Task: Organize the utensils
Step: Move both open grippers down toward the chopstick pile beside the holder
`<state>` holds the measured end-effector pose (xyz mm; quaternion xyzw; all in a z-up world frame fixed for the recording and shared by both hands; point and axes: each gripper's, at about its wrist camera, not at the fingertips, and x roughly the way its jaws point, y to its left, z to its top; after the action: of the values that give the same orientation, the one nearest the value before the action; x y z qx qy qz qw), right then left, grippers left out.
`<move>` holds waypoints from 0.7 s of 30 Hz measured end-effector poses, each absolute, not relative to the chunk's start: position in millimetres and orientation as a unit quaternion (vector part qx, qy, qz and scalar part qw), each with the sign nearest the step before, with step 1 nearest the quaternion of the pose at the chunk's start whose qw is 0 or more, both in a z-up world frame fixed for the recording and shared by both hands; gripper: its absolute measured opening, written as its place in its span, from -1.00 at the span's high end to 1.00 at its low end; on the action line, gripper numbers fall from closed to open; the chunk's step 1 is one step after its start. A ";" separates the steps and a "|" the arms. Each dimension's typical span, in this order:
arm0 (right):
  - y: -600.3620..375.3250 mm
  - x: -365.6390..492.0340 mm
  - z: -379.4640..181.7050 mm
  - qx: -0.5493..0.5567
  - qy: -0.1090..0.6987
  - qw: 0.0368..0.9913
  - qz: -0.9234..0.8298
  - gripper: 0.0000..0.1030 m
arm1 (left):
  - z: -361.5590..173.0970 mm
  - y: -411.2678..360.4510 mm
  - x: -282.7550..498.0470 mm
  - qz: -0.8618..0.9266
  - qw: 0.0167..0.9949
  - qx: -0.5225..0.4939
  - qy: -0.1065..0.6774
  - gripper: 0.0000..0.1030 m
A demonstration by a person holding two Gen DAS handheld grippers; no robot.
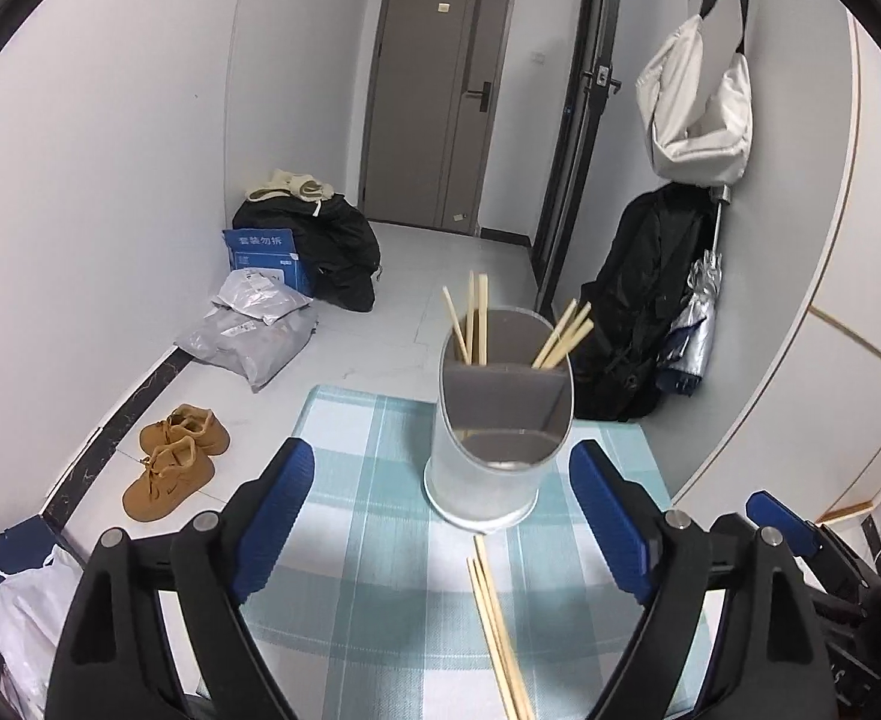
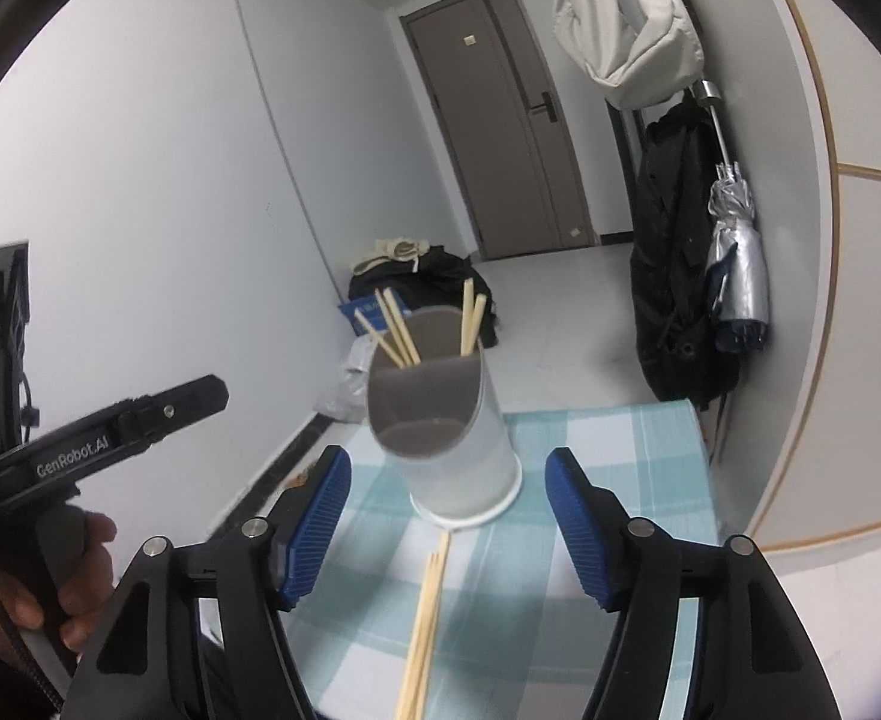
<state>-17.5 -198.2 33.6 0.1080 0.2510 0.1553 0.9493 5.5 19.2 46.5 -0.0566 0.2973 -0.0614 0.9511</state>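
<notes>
A frosted white utensil holder with a grey inner divider stands on the teal checked tablecloth. Several wooden chopsticks stand in its far compartments. Loose chopsticks lie on the cloth just in front of the holder. My left gripper is open and empty, held above the cloth before the holder. In the right wrist view the holder and the loose chopsticks lie ahead of my right gripper, which is open and empty. The left gripper's body shows at left.
The table ends just beyond the holder. On the floor lie brown shoes, grey parcels, a blue box and a black bag. A black coat, an umbrella and a white bag hang at right.
</notes>
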 end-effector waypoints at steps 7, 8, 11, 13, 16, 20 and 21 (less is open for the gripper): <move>-190.4 -25.3 9.6 0.092 0.270 0.946 0.155 -0.37 | 25.0 17.3 1.7 -0.058 0.950 -0.050 0.303 -0.75; -190.3 -26.3 6.4 0.093 0.272 0.945 0.154 -0.38 | 23.0 17.4 2.1 -0.059 0.949 -0.050 0.305 -0.75; -189.7 -25.5 -3.0 0.091 0.281 0.944 0.149 -0.42 | 13.2 19.9 4.7 -0.059 0.946 -0.058 0.314 -0.76; -188.5 -24.8 -7.9 0.088 0.286 0.943 0.149 -0.42 | 7.0 20.9 7.5 -0.057 0.944 -0.062 0.319 -0.76; -186.9 -22.8 -15.6 0.085 0.295 0.940 0.149 -0.42 | -2.5 21.9 10.6 -0.055 0.942 -0.063 0.325 -0.76; -185.9 -18.4 -26.7 0.084 0.309 0.936 0.146 -0.42 | -14.9 22.7 15.7 -0.052 0.938 -0.066 0.335 -0.76; -185.7 -17.0 -29.2 0.084 0.314 0.935 0.145 -0.42 | -18.6 23.0 17.4 -0.054 0.937 -0.068 0.339 -0.76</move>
<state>-17.0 -185.7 -29.2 0.0837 0.3136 0.1451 0.9347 17.4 23.0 -18.6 -0.0679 0.3391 -0.0538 0.9368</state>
